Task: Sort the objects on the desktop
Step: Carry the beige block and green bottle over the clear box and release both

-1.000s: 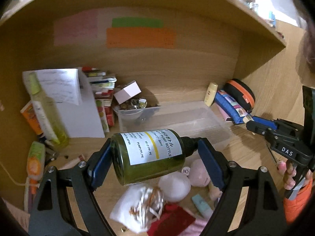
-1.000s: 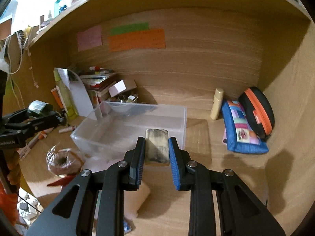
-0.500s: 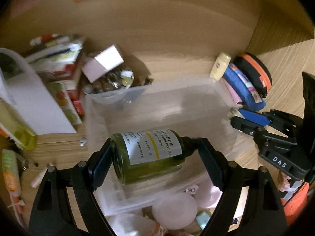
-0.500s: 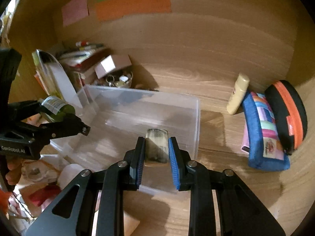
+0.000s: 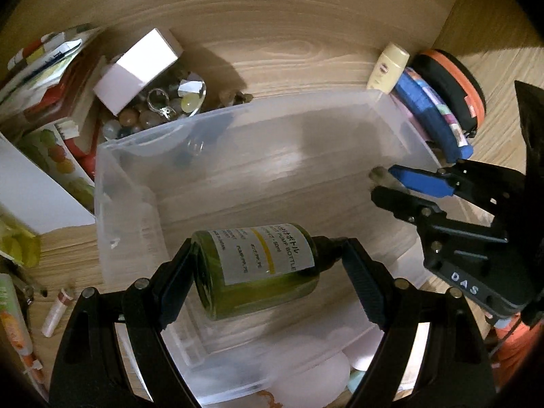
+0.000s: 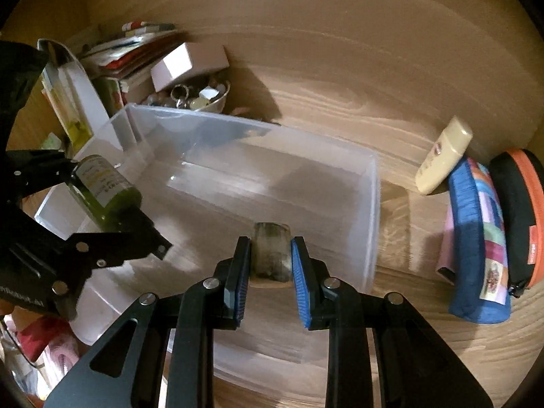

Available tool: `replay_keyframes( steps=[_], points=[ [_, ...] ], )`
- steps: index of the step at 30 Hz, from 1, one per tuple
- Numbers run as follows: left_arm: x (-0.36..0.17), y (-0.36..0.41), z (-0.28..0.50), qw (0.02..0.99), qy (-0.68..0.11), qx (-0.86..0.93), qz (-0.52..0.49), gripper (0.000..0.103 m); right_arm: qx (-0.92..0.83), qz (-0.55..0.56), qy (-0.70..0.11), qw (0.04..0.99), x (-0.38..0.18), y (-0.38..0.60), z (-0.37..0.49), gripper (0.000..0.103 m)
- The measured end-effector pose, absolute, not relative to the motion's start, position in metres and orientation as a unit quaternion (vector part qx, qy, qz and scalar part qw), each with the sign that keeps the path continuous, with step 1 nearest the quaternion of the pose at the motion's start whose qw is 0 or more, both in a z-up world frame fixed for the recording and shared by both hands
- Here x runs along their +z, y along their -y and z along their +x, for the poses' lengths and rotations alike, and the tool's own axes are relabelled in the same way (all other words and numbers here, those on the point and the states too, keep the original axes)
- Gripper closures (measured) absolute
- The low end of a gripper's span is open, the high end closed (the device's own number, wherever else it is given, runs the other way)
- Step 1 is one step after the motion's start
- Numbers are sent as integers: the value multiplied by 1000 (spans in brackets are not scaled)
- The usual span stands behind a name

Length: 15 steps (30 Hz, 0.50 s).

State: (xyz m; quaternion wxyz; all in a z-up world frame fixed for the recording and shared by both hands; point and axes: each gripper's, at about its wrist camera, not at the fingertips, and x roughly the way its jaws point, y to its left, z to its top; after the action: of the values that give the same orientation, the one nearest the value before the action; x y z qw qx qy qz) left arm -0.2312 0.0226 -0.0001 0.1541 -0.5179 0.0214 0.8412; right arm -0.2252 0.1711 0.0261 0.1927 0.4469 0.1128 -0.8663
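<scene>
A: Where do things stand?

B: Both hands are over the clear bin (image 6: pixel 372 183) in the middle of the desk (image 6: pixel 340 78). The left gripper (image 5: pixel 268 265) is clamped wide on a green bottle (image 5: pixel 258 268), held by its ends, base on one pad and cap on the other, lying crosswise above the bin's near-left corner.

A: And the other hand?

B: The right gripper (image 6: pixel 271 258) is closed tight on a small dull-coloured block (image 6: pixel 272 255), hanging over the bin's near-right part. I cannot tell what the block is; it is blurred.

A: What could go wrong?

B: The bottle is pinched end to end, so I judge it could pivot or slip if the pads ease unevenly. Let go from this height, it may roll along the floor of the bin and knock the wall.

A: Anything else?

B: The two grippers are close over one bin; lowering both together risks a fingertip catching the rim and tipping or shoving the bin toward the bowl (image 5: pixel 190 98) of beads at its far-left corner, or toward the pouch (image 6: pixel 476 238) on its right.
</scene>
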Motion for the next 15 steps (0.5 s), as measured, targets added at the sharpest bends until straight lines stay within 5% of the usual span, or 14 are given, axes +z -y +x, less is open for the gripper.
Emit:
replay_keyframes(
  steps=[9,13,15],
  points=[
    [-1,-22,-234,153,-34,845,-511,18,-870,442,-126,180,24,-167,-224,81],
    [2,-21,-232,151,-36,852,-499,17,-878,429,-131,167,29,-169,-218,57],
    [4,-23,-228,145,-45,858,-490,17,-884,419,-129,161,33,-172,-213,55]
  ],
)
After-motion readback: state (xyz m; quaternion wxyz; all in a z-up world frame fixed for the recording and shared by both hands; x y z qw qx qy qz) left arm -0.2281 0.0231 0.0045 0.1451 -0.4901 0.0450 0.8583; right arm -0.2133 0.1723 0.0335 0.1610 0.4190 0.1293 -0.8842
